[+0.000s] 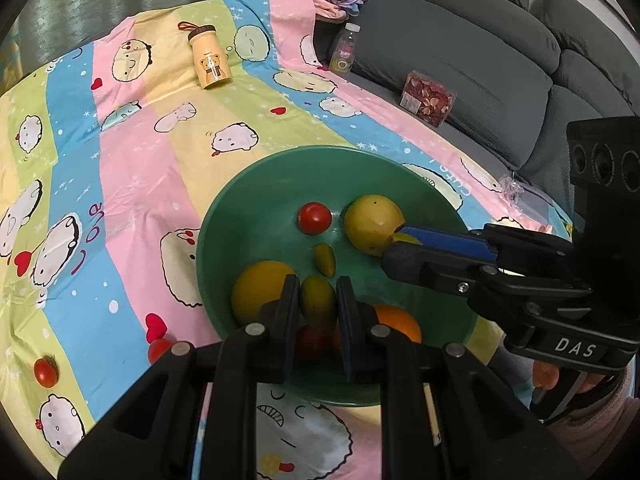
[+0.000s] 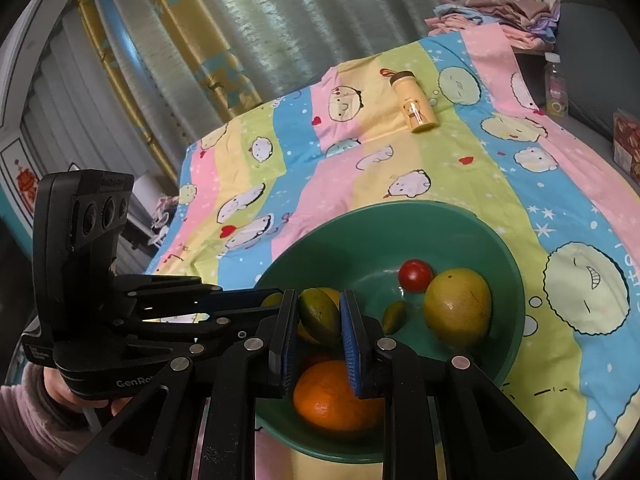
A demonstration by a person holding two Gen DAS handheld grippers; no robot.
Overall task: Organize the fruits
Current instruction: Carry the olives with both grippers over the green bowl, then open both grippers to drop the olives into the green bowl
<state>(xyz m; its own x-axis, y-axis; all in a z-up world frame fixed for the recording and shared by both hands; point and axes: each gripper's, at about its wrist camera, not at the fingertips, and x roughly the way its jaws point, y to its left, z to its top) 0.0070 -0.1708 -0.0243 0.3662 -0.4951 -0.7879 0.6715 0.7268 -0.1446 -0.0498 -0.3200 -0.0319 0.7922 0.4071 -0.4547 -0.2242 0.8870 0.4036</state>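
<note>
We hold both grippers, left (image 1: 318, 300) and right (image 2: 319, 314), each clamped on a small green fruit, over the bowl (image 1: 224, 216) to drop them in.

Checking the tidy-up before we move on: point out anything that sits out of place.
Two small red tomatoes lie loose on the striped cartoon bedsheet, outside the green round bowl that holds the other fruit. The cream bear-print flask lies tipped on its side farther back.

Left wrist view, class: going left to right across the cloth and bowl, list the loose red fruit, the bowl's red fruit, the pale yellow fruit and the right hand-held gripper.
Loose red fruit → bowl's red fruit → pale yellow fruit → right hand-held gripper.
</note>
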